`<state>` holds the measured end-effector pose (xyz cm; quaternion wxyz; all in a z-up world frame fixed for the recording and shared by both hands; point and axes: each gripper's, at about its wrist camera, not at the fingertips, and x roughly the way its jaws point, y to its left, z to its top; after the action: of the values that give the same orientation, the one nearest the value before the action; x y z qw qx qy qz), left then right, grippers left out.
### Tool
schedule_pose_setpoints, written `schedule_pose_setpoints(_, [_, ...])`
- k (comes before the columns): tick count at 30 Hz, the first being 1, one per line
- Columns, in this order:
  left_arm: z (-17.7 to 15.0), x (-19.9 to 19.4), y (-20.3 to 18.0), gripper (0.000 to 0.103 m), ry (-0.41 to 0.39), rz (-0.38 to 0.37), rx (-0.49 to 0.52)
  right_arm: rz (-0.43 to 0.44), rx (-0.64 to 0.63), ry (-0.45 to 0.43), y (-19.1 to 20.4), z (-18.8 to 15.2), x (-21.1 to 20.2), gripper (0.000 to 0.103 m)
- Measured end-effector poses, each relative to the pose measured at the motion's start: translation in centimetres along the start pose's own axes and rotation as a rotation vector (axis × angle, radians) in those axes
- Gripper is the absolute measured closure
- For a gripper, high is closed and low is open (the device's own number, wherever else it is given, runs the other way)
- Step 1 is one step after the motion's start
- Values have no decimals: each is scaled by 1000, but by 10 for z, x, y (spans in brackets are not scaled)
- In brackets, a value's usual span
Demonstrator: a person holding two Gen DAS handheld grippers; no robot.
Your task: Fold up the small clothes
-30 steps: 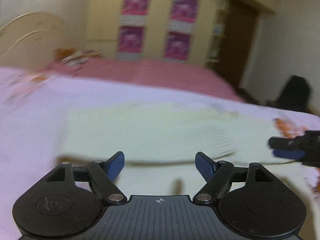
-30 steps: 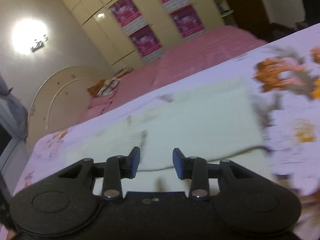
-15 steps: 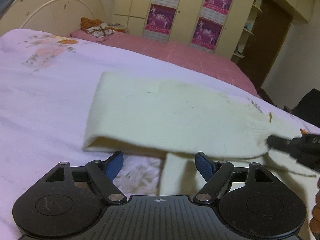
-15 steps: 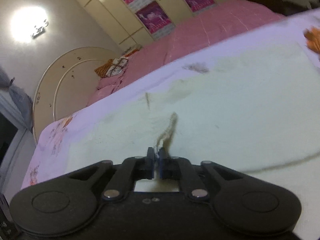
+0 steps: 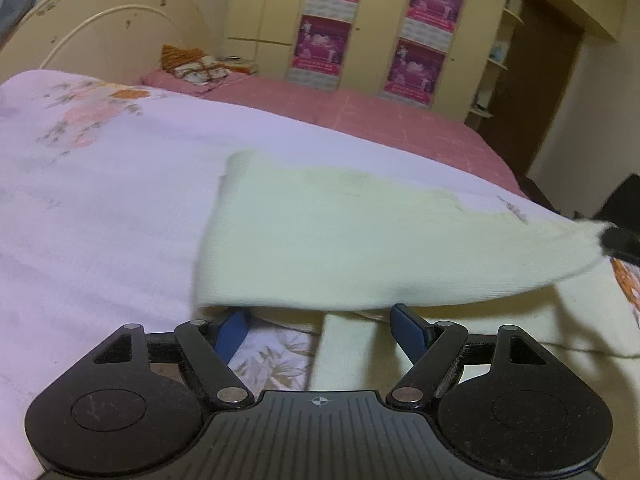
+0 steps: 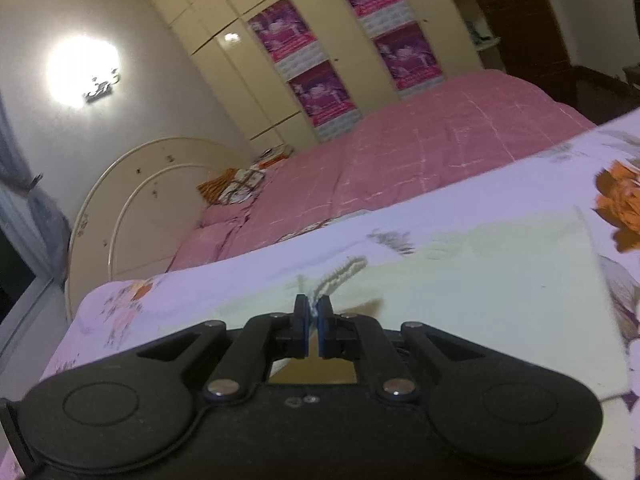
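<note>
Cloth [image 5: 360,240], a pale cream knitted piece, lies across the middle of the left wrist view on the lilac flowered bed cover [image 5: 100,200], and its right end is now lifted and drawn out to a point at the right edge of the frame, where the right hand-held gripper [image 5: 618,240] has it; a second ago that gripper's pads stood apart over the fabric, and now, low in the centre of the right wrist view, they are pressed together on a pinch of fringed edge [image 6: 316,308]; since then the near edge has come up off the cover, so that a strip of the layer beneath [image 5: 352,352] shows under it at the bottom centre; the left hand-held gripper [image 5: 320,326] has its blue pads wide apart at the bottom of its own view, close under that raised edge, with nothing between them that they press on, though it has moved nearer the cloth than it was; I judge the first grasp made and the fold begun, with the left side's grasp not yet taken; the pink quilt [image 6: 440,152] behind plays no part.
</note>
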<state>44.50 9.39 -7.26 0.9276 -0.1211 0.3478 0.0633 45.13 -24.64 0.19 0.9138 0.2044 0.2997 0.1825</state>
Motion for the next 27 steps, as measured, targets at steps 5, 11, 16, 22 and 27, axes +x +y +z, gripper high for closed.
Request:
schedule_pose_setpoints(5, [2, 1, 1, 26, 13, 49, -14, -53, 11, -19, -20, -1, -10, 98])
schedule_pose_setpoints(11, [9, 9, 6, 26, 11, 66, -50, -114, 34, -27, -45, -3, -23, 98])
schedule_pose_setpoints(16, [9, 11, 7, 26, 15, 68, -33, -146, 25, -40, -59, -2, -36, 98])
schedule_pose_setpoints(22, [8, 11, 8, 26, 16, 63, -33, -185, 34, -51, -79, 0, -55, 98])
schedule_pose_setpoints(27, [8, 11, 9, 26, 21, 58, -11, -201, 35, -63, -86, 2, -64, 98])
